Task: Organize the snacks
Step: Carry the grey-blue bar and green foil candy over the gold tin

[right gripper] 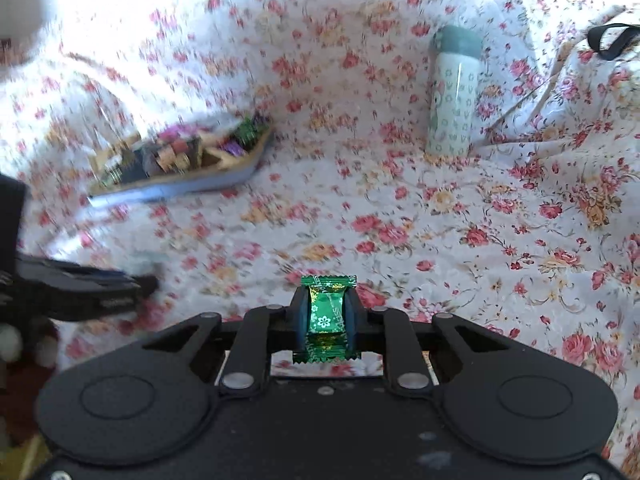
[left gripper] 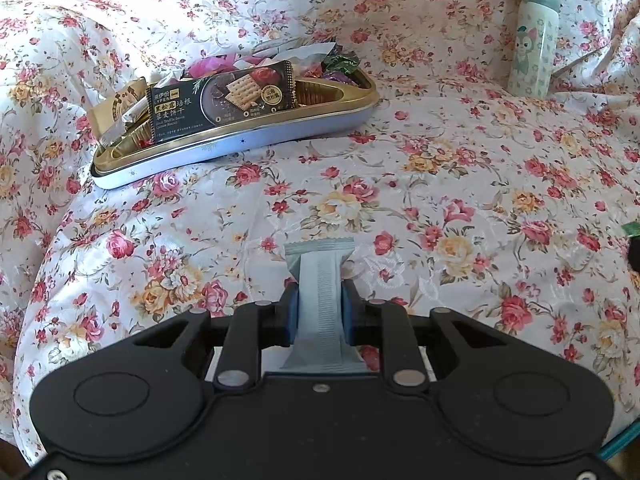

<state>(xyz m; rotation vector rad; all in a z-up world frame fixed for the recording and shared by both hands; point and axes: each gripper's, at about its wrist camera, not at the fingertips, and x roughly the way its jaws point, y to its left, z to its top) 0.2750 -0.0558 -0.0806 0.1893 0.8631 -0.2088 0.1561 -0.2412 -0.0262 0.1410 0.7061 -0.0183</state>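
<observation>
Two grippers, each clamped on a wrapped snack, hang over a flowered bedsheet (left gripper: 460,184). Left gripper (left gripper: 320,300) has its fingers (left gripper: 291,308) pressed on a pale grey packet (left gripper: 320,280), held lengthwise and clear of the sheet. Right gripper (right gripper: 325,312) pinches a green foil candy (right gripper: 326,312) between its pads. Toward ten o'clock of the left view, a lilac tin (left gripper: 248,140) lies heaped with snacks, a black cracker pack (left gripper: 224,100) on top. At one o'clock stands a mint-lidded bottle (left gripper: 532,36), well apart from the tin.
</observation>
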